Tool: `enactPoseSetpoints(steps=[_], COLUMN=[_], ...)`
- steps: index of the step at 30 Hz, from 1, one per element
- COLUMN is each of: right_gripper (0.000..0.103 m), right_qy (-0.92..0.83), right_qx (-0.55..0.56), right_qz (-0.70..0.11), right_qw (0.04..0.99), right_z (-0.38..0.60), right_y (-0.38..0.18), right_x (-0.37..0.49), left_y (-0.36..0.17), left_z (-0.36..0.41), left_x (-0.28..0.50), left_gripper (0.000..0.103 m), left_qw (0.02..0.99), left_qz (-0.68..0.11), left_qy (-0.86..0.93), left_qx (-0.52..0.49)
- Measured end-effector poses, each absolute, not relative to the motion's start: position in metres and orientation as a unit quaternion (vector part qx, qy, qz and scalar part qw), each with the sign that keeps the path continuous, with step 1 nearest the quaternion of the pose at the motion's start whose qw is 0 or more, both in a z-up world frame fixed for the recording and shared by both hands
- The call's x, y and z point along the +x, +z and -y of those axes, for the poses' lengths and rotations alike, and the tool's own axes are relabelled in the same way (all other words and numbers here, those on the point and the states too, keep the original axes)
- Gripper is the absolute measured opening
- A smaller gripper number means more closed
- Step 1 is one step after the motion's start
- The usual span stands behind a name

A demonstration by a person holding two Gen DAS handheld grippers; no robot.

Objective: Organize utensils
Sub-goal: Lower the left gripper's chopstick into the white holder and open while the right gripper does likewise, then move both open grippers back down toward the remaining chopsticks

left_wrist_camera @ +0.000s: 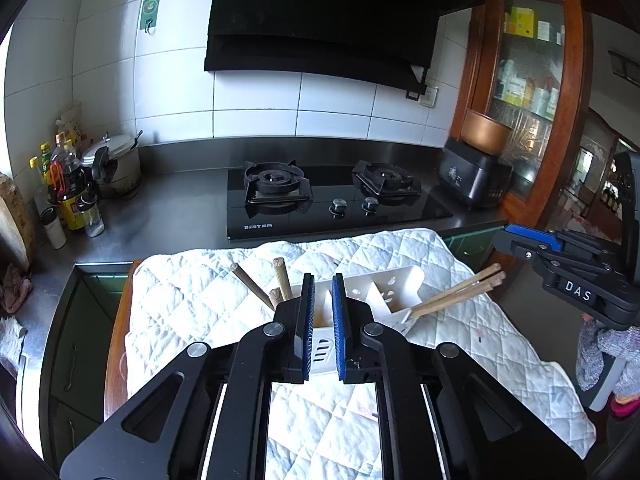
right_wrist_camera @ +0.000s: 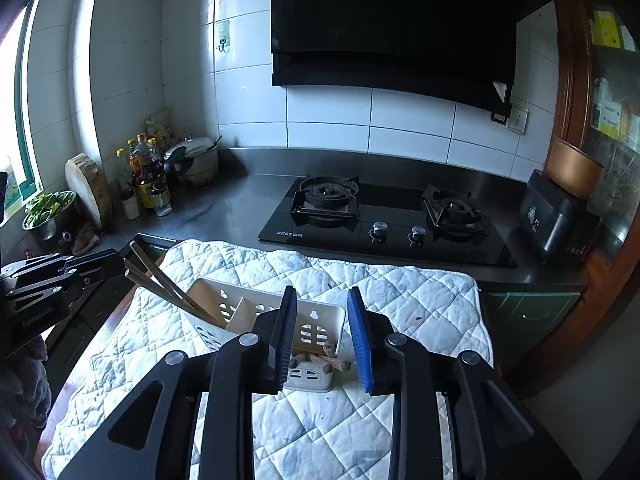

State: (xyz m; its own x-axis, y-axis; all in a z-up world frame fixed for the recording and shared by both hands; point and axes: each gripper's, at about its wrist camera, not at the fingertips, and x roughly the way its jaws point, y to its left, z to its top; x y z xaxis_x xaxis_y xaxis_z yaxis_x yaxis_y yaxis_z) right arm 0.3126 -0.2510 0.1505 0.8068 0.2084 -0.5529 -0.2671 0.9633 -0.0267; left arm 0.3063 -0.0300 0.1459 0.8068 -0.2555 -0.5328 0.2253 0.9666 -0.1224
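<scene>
A quilted white cloth [right_wrist_camera: 420, 308] is spread over a table set against the steel kitchen counter [left_wrist_camera: 180, 200], on which a black two-burner gas hob [left_wrist_camera: 336, 196] is mounted. In the middle of the cloth a white slotted plastic utensil holder [right_wrist_camera: 264, 312] with inner dividers is seen lying tilted. Wooden chopsticks [left_wrist_camera: 456, 292] are lodged in one end compartment, their free ends slanting out over the rim; in the left wrist view two more wooden sticks [left_wrist_camera: 282, 278] are seen rising from the other end. Short brownish ends [right_wrist_camera: 320, 358] are gathered at the holder's near end in the right wrist view; whether they are chopstick tips or something else cannot be told.

The left gripper [left_wrist_camera: 322, 328] is held just above the holder with only a narrow gap between its blue pads, and nothing is pinched. The right gripper [right_wrist_camera: 324, 340] is held spread, its jaws straddling the holder's near end without being pressed on it.

The sorting step is judged to be near its end, with the utensils already dropped in. For the next move, a grip on the holder's wall would be called for so that it can be stood upright, and the loose chopsticks steadied
</scene>
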Motion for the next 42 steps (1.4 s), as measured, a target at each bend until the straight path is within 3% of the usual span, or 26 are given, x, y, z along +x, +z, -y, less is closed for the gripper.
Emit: enactPoseSetpoints(steps=[3,5,8,11,16,22,28,42], right_gripper=[0.033,0.034,0.036,0.038,0.038,0.038,0.038,0.016], right_qy=[0.126,0.128,0.139,0.147,0.156,0.162,0.173,0.161], right_qx=[-0.055,-0.059,-0.063,-0.065,-0.073,-0.086,-0.082,-0.009], right_qz=[-0.268,-0.26,-0.258,-0.269,-0.3,-0.336,-0.375,-0.433], right_qw=[0.953,0.955,0.954,0.95,0.938,0.924,0.907,0.887], right_z=[0.254,0.256,0.257,0.256,0.247,0.225,0.202,0.188], right_y=[0.153,0.151,0.14,0.121,0.073,0.014,-0.036,-0.088], right_x=[0.287,0.267,0.235,0.206,0.167,0.13,0.107,0.109], left_y=[0.15,0.15,0.146,0.138,0.114,0.079,0.05,0.002], left_z=[0.031,0.031,0.029,0.025,0.019,0.005,-0.016,-0.046], left_x=[0.286,0.27,0.246,0.225,0.186,0.147,0.117,0.086], left_gripper=[0.018,0.034,0.035,0.046,0.055,0.055,0.064,0.065], left_qw=[0.953,0.956,0.957,0.957,0.958,0.956,0.953,0.94], left_qz=[-0.273,-0.266,-0.261,-0.263,-0.265,-0.278,-0.293,-0.329], left_qy=[-0.128,-0.125,-0.126,-0.123,-0.109,-0.084,-0.055,-0.019], left_qx=[-0.019,-0.017,-0.016,-0.023,-0.026,-0.033,-0.061,-0.089])
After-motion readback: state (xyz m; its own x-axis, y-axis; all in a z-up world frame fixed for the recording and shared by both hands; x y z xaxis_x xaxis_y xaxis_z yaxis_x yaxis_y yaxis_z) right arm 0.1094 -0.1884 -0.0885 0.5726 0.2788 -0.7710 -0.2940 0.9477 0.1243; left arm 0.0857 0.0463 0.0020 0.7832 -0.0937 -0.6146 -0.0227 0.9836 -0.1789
